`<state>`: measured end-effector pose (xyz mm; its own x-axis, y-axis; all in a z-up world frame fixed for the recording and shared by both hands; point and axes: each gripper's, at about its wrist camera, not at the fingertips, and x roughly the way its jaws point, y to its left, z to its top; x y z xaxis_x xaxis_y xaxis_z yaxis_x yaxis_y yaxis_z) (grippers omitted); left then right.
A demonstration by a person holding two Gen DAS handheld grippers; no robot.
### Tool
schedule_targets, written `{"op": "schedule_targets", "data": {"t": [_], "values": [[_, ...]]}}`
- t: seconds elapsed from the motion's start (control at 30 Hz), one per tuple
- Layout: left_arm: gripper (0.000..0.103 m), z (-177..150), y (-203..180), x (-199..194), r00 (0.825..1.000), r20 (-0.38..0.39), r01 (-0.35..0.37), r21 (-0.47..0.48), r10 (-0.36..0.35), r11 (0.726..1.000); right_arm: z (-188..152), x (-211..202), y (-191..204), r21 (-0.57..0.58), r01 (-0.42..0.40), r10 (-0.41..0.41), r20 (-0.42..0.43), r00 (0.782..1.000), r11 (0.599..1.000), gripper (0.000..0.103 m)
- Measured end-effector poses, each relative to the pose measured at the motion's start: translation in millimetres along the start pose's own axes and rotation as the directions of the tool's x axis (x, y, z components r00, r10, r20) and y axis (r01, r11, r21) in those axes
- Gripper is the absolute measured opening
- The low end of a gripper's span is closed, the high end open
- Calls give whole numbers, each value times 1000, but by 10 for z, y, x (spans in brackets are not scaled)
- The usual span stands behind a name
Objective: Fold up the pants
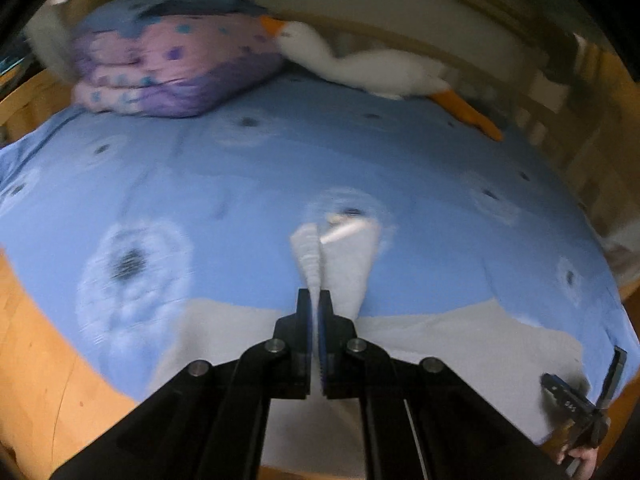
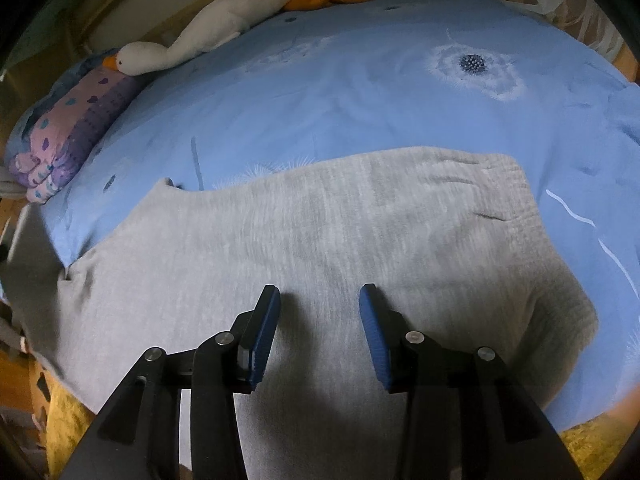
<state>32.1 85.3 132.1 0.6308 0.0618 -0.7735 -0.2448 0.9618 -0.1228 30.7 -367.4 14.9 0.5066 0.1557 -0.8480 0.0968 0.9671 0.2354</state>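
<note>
Grey pants lie spread on a blue bed cover, with the waistband at the right in the right wrist view. My left gripper is shut on a cuff end of the pants and holds it raised above the bed; the rest of the pants lies below. My right gripper is open and empty, hovering just over the middle of the pants. It also shows at the lower right of the left wrist view.
A folded purple quilt and a white goose plush lie at the head of the bed. A wooden bed frame edges the mattress. Wooden rails stand at the right.
</note>
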Motion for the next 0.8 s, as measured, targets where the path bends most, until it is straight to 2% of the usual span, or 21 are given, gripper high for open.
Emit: {"op": "schedule_targets", "data": {"t": [0.1, 0.23, 0.33, 0.37, 0.53, 0.63, 0.7, 0.8], "values": [[3, -185, 377, -11, 998, -17, -54, -58, 54, 997, -15, 15, 90, -37, 16, -16, 3, 1000, 999, 48], [3, -546, 762, 249, 988, -125, -106, -98, 94, 989, -57, 10, 179, -93, 60, -59, 17, 998, 994, 48], [4, -783, 889, 481, 972, -214, -125, -103, 101, 987, -54, 27, 205, -106, 79, -78, 17, 997, 991, 49], [5, -819, 913, 497, 972, -218, -120, -115, 93, 986, -58, 28, 218, -110, 85, -83, 17, 996, 990, 49], [11, -752, 987, 390, 968, -227, -138, -114, 109, 984, -62, 25, 241, -127, 104, -104, 8, 995, 986, 49], [13, -672, 1088, 267, 972, -210, -131, -133, 101, 982, -9, -7, 284, -133, 114, -118, -25, 993, 985, 49], [14, -574, 1129, 221, 978, -186, -116, -130, 91, 985, 49, -51, 342, -125, 73, -78, -35, 996, 990, 49], [25, -391, 1118, 247, 985, -153, -93, -108, 76, 990, 156, -81, 517, -150, 26, -33, -43, 999, 988, 49]]}}
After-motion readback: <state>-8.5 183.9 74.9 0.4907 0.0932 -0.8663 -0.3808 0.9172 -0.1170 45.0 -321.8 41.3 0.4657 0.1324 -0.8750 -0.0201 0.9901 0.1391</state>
